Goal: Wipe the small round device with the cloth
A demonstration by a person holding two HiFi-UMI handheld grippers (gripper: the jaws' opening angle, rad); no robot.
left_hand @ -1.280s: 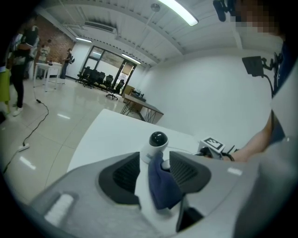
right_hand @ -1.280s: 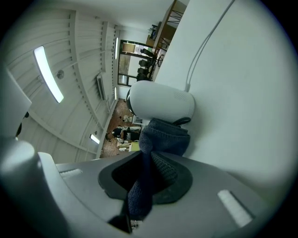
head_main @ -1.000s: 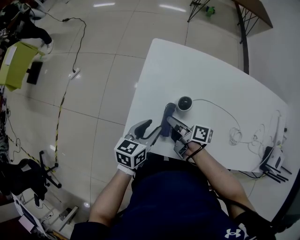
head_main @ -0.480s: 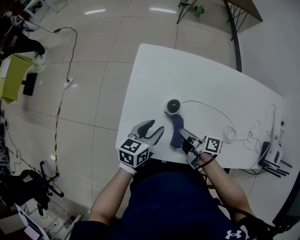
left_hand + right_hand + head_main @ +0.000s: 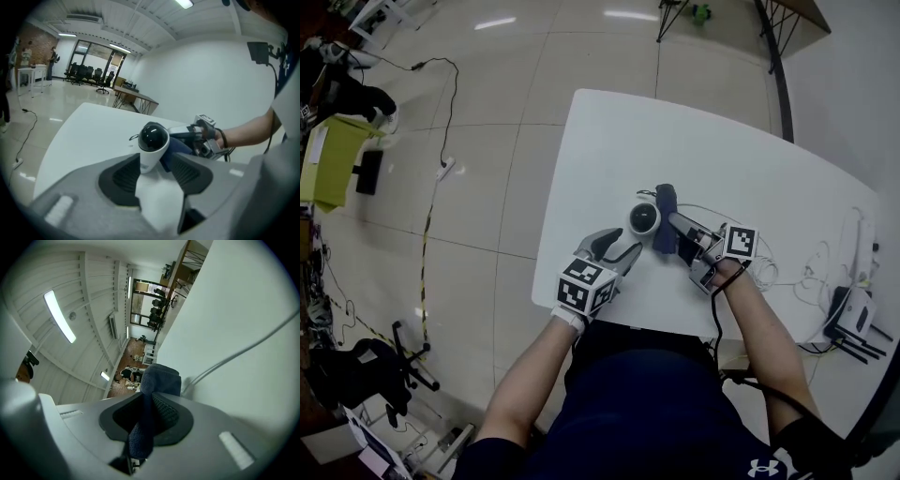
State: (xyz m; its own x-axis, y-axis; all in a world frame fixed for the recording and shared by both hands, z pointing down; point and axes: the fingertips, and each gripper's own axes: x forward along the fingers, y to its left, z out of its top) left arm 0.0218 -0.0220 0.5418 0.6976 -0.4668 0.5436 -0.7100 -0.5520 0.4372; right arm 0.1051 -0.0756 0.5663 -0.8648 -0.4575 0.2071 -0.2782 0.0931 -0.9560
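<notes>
Just inside the near left corner of the surface [image 5: 694,141], the small round device [image 5: 644,218] stands at the mouth of the left gripper [image 5: 621,242], whose jaws have just been opening and don't press it. The right gripper [image 5: 677,225] clamps the dark cloth [image 5: 664,202] just beside the device. Bare surface stretches beyond.

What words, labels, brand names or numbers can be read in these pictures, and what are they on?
No word or number reads clearly in any view.
Small round device: grey print low on its white body, too blurred to read.
Left cube and right cube: black-and-white square patterns, no letters.
Shirt emblem: white logo shape, no letters.
</notes>
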